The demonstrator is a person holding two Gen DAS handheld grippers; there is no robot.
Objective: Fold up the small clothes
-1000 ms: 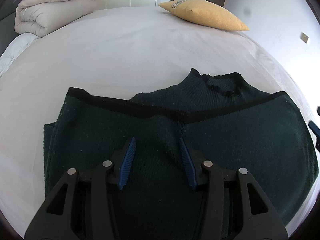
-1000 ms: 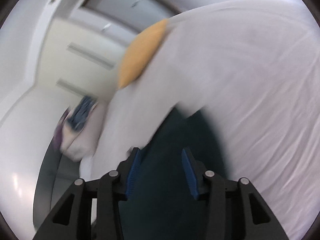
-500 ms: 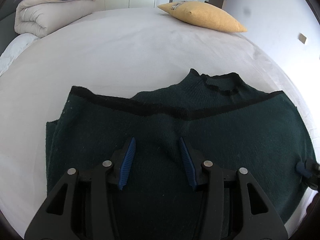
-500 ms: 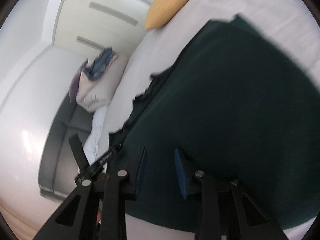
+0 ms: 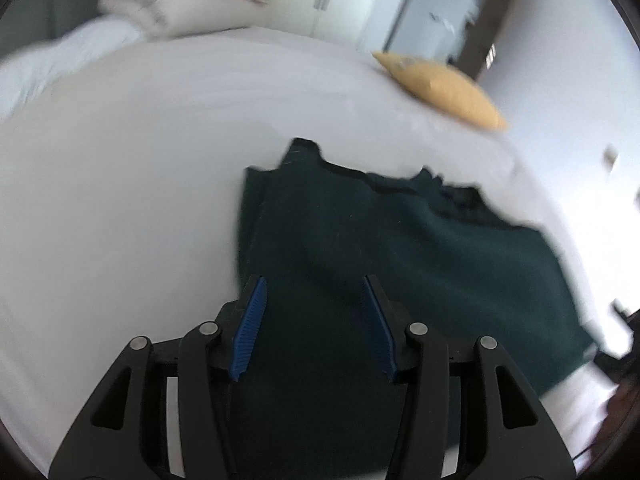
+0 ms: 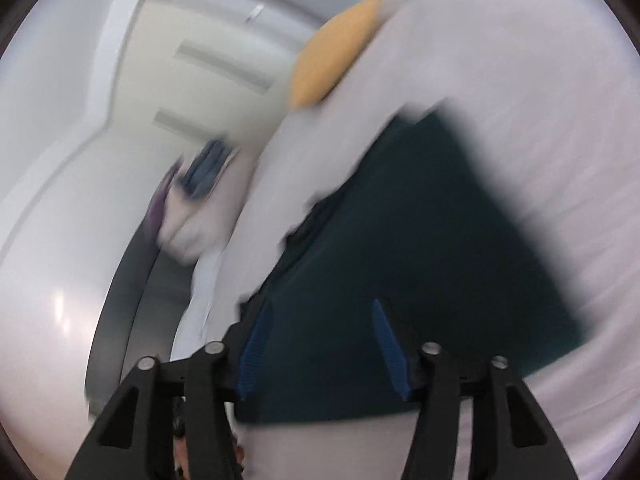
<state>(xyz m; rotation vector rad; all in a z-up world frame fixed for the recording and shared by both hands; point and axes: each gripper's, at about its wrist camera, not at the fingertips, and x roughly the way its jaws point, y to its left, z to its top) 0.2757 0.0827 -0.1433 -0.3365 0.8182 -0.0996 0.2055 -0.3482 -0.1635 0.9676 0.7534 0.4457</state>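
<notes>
left gripper (image 5: 312, 328): jaws spread, nothing held, over the green sweater (image 5: 400, 248)
right gripper (image 6: 322, 346): jaws apart too, blurry
left view only: sweater's black collar (image 5: 448, 194)
right view only: grey sofa edge (image 6: 132, 288) beside the bed (image 6: 520, 64)

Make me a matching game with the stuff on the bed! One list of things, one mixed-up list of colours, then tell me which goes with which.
Things:
1. sweater
2. pillow
3. bed sheet
4. gripper pads

Colours:
A. yellow
B. bright blue
C. dark green
D. white

Pairs: 1-C, 2-A, 3-D, 4-B
</notes>
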